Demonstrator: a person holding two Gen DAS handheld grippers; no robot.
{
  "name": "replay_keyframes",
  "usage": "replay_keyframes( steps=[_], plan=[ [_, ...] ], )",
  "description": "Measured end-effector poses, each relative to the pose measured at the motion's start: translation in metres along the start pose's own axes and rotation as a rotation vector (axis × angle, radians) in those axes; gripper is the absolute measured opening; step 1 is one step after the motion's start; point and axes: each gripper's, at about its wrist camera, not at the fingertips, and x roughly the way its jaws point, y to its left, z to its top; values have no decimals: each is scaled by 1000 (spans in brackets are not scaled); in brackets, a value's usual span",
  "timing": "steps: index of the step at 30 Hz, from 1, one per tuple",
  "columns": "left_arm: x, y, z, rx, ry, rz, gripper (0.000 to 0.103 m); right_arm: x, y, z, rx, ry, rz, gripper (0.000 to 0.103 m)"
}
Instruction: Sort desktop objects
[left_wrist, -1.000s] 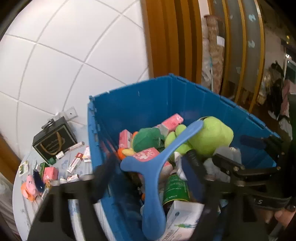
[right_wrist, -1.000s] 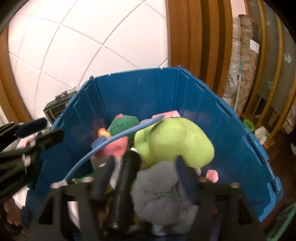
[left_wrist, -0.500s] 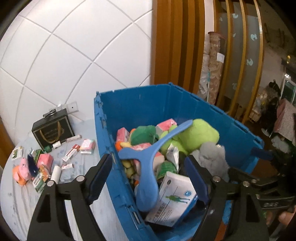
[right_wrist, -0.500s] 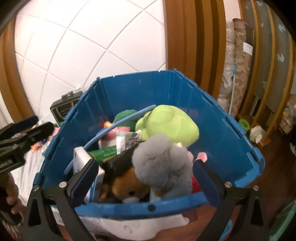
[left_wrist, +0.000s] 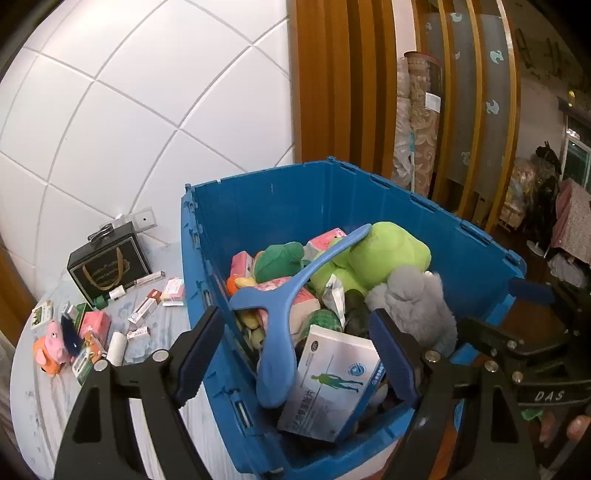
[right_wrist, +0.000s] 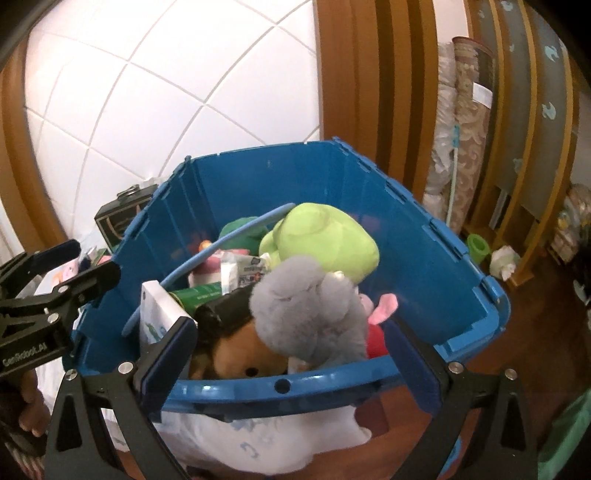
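Blue crate (left_wrist: 280, 206) sits centre frame, heaped with toys; grey plush (right_wrist: 306, 314) on top at 5 o'clock of green plush (right_wrist: 325, 240). Small boxes (left_wrist: 96, 325) on table at 9 o'clock. Right gripper (right_wrist: 291, 365) spread, empty. Left gripper (left_wrist: 299, 358) spread, empty. Best next: swing left toward boxes, pinch one squarely.

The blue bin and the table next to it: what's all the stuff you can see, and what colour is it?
Plastic storage bin: one, blue, on table.
Plastic clothes hanger: one, blue, atop bin's pile.
Round plush toy: one, lime green, in bin.
Fluffy plush toy: one, grey, bin's near side.
Cardboard box: one, white, upright in bin.
Gift bag: one, black, on table by wall.
Pig toy: one, pink, on table.
Left tool: one, black, open, empty.
Right tool: one, black, open, empty.
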Motion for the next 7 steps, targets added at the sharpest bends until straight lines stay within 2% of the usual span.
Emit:
replay_keyframes(
  steps=[7],
  plan=[
    [-6,-3,-6,5,-16,-7,80,-1,-3,-1,11,3,-6,103]
  ],
)
